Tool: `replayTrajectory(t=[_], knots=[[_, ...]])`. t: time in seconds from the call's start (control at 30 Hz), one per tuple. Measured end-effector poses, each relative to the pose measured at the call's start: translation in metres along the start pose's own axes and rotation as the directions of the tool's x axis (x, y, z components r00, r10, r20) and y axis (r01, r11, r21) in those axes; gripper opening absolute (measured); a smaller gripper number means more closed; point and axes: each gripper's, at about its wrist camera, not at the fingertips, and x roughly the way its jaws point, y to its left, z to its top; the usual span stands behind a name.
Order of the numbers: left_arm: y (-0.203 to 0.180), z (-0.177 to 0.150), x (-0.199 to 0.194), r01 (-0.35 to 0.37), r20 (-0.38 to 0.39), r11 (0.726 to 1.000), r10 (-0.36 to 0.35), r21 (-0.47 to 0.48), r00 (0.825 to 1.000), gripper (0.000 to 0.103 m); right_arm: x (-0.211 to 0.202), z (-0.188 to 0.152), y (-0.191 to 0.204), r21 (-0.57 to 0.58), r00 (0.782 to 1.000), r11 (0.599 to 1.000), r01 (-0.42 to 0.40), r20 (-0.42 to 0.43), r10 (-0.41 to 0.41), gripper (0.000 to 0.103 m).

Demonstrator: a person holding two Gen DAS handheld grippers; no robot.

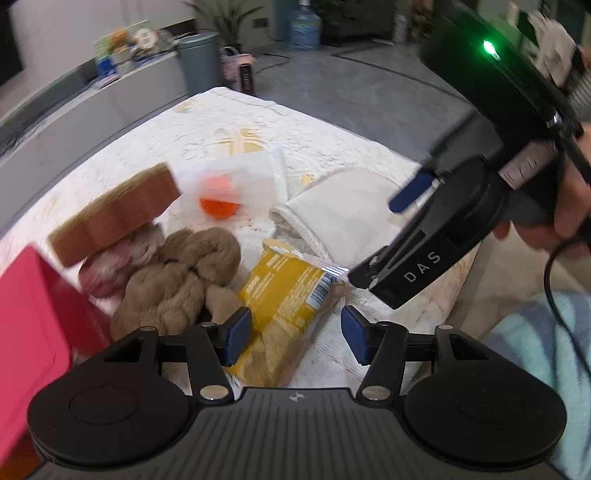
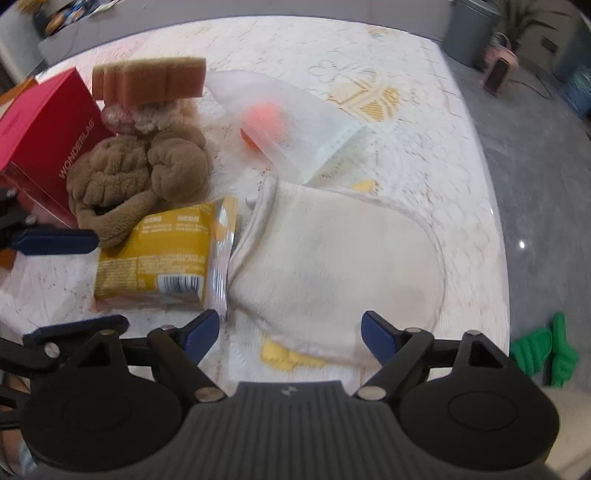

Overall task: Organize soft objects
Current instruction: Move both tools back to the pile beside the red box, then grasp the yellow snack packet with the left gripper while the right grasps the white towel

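Note:
A cream cloth mitt lies on the white table, also in the left wrist view. My right gripper is open just above its near edge. A yellow snack packet lies left of the mitt. My left gripper is open over the packet's near end. A brown plush toy lies beside a red box. A brown sponge rests on a pink-and-cream soft item. A clear bag holds something orange.
The patterned white tablecloth covers a round table whose edge runs along the right. A green object lies on the grey floor. A grey bin, a water bottle and a cluttered counter stand behind.

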Motion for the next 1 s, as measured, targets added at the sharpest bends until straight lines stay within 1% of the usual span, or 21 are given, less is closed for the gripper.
replayTrajectory(t=[0.1, 0.13, 0.2, 0.27, 0.33, 0.43, 0.5, 0.53, 0.6, 0.67, 0.77, 0.87, 0.9, 1.0], knots=[[-0.003, 0.007, 0.012, 0.007, -0.023, 0.997, -0.006, 0.082, 1.000, 0.069, 0.006, 0.009, 0.002, -0.073, 1.000, 0.997, -0.001, 0.004, 0.001, 0.090], [-0.005, 0.010, 0.016, 0.016, -0.033, 0.994, -0.013, 0.107, 0.999, 0.071, 0.008, 0.012, 0.002, -0.095, 1.000, 0.995, -0.005, -0.001, 0.005, 0.090], [-0.008, 0.014, 0.025, 0.021, -0.055, 0.988, -0.012, 0.154, 0.998, 0.072, 0.013, 0.016, 0.000, -0.125, 1.000, 0.992, -0.017, -0.020, 0.015, 0.091], [-0.012, 0.016, 0.034, 0.024, -0.078, 0.979, -0.008, 0.201, 0.997, 0.077, 0.013, 0.018, 0.001, -0.164, 0.999, 0.986, -0.033, -0.038, 0.028, 0.091], [-0.011, 0.019, 0.041, 0.017, -0.093, 0.974, 0.004, 0.224, 0.996, 0.078, 0.013, 0.017, 0.002, -0.211, 0.998, 0.977, -0.037, -0.055, 0.026, 0.091], [-0.007, 0.022, 0.052, 0.018, -0.124, 0.976, 0.009, 0.219, 0.992, 0.079, 0.015, 0.016, 0.000, -0.236, 0.996, 0.971, -0.044, -0.082, 0.026, 0.090], [-0.005, 0.023, 0.058, 0.023, -0.136, 0.978, 0.006, 0.207, 0.991, 0.080, 0.017, 0.016, -0.002, -0.245, 0.995, 0.968, -0.046, -0.097, 0.023, 0.089], [-0.004, 0.023, 0.059, 0.030, -0.136, 0.979, -0.003, 0.201, 0.991, 0.079, 0.019, 0.015, -0.003, -0.250, 0.995, 0.967, -0.037, -0.104, 0.011, 0.088], [-0.003, 0.020, 0.061, 0.032, -0.129, 0.983, -0.008, 0.180, 0.992, 0.074, 0.024, 0.016, -0.007, -0.261, 0.994, 0.965, -0.021, -0.112, -0.009, 0.083], [0.000, 0.020, 0.057, 0.039, -0.125, 0.988, -0.021, 0.147, 0.992, 0.062, 0.028, 0.017, -0.011, -0.244, 0.994, 0.969, -0.024, -0.112, -0.004, 0.081], [0.010, 0.023, 0.048, 0.044, -0.119, 0.998, -0.038, 0.053, 0.992, 0.053, 0.028, 0.021, -0.011, -0.231, 0.994, 0.972, -0.047, -0.105, 0.023, 0.081], [0.021, 0.025, 0.039, 0.033, -0.105, 0.997, -0.040, -0.065, 0.994, 0.050, 0.028, 0.025, -0.003, -0.249, 0.996, 0.968, -0.040, -0.086, 0.019, 0.080], [0.024, 0.025, 0.036, 0.034, -0.099, 0.996, -0.042, -0.087, 0.994, 0.050, 0.028, 0.027, -0.001, -0.246, 0.997, 0.968, -0.044, -0.080, 0.025, 0.076], [0.022, 0.023, 0.027, 0.031, -0.087, 0.994, -0.041, -0.106, 0.995, 0.049, 0.031, 0.031, 0.003, -0.217, 0.995, 0.974, -0.068, -0.086, 0.050, 0.066]])
